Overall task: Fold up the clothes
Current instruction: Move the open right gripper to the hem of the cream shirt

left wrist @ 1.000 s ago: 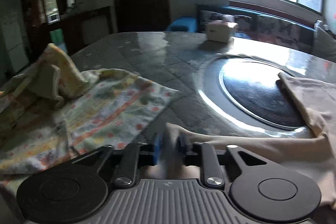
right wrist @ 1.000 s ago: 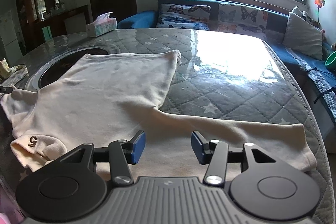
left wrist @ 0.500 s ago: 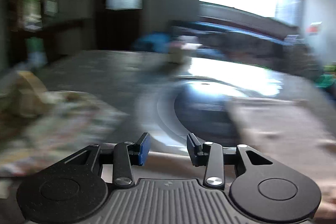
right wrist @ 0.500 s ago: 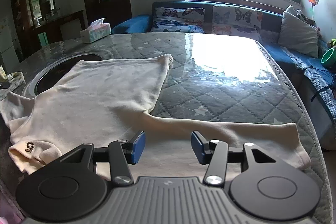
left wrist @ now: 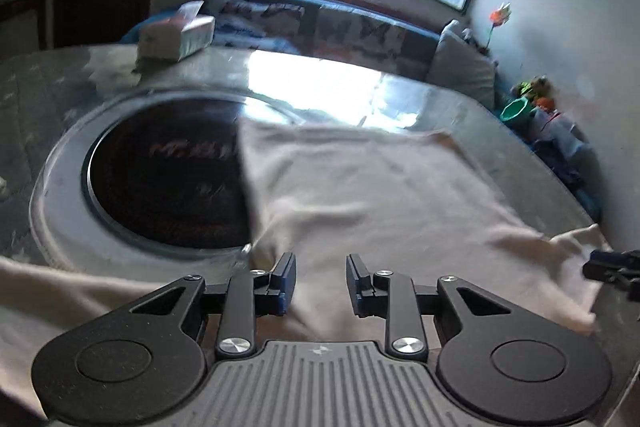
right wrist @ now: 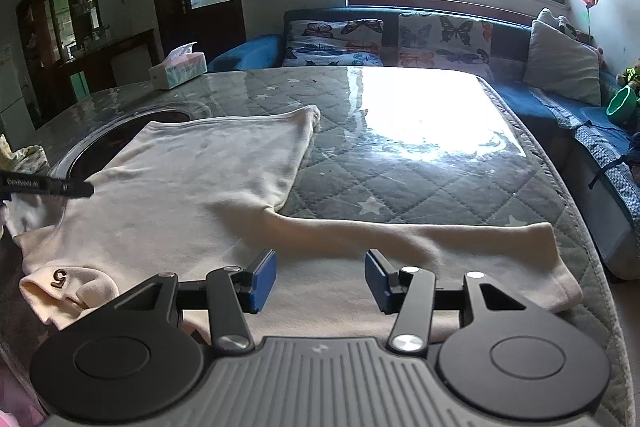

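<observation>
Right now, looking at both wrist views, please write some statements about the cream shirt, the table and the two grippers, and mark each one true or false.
1. The cream shirt lies spread on the quilted table cover. True.
2. The right gripper is shut on a sleeve. False: its fingers stand apart above the cloth and pinch nothing.
3. A tissue box stands at the far side of the table. True.
4. The shirt covers the whole round dark plate. False: only its right part is covered; most of it shows.
5. The left gripper holds a floral cloth. False: its fingers have just been closing, with nothing pinched between them.
</observation>
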A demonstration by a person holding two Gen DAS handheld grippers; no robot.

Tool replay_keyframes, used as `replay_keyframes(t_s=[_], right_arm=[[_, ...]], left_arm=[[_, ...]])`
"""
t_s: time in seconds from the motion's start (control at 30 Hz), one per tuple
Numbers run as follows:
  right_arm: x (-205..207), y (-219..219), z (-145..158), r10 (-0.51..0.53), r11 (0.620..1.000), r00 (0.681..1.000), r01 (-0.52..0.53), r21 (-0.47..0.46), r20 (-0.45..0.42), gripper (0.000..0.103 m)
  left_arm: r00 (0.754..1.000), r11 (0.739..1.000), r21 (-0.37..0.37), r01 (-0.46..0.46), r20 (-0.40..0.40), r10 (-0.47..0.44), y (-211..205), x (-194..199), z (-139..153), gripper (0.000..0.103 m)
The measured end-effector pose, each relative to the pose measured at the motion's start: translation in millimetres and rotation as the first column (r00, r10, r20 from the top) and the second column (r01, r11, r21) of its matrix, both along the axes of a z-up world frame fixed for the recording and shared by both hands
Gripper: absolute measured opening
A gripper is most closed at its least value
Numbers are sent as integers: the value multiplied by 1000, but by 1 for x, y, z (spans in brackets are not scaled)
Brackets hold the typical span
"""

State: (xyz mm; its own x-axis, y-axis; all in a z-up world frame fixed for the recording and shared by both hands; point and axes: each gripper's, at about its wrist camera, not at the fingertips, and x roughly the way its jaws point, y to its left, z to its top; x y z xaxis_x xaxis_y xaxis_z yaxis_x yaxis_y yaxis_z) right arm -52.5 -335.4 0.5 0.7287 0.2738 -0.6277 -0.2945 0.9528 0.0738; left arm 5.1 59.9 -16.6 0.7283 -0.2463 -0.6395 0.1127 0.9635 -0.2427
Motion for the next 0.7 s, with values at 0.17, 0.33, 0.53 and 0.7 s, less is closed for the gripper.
replay_keyframes(t_s=[0.17, 0.33, 0.53, 0.7], right_arm=[[-1, -9, 3, -18, 1000, 1000, 18, 5, 12, 50], [3, -20, 0, -59, 998, 998, 58, 18, 12, 50], [5, -33, -9, -95, 995, 995, 95, 18, -12, 50], [1, -46, -11, -125, 992, 992, 126, 22, -14, 50]], left_arm=[[1000, 1000, -12, 11, 1, -11, 0, 5, 8, 27], [999, 999, -35, 32, 14, -32, -15, 34, 12, 28], [1000, 1000, 22, 0, -15, 0, -20, 60, -1, 27], [1000, 999, 32, 5, -11, -5, -19, 55, 3, 32]])
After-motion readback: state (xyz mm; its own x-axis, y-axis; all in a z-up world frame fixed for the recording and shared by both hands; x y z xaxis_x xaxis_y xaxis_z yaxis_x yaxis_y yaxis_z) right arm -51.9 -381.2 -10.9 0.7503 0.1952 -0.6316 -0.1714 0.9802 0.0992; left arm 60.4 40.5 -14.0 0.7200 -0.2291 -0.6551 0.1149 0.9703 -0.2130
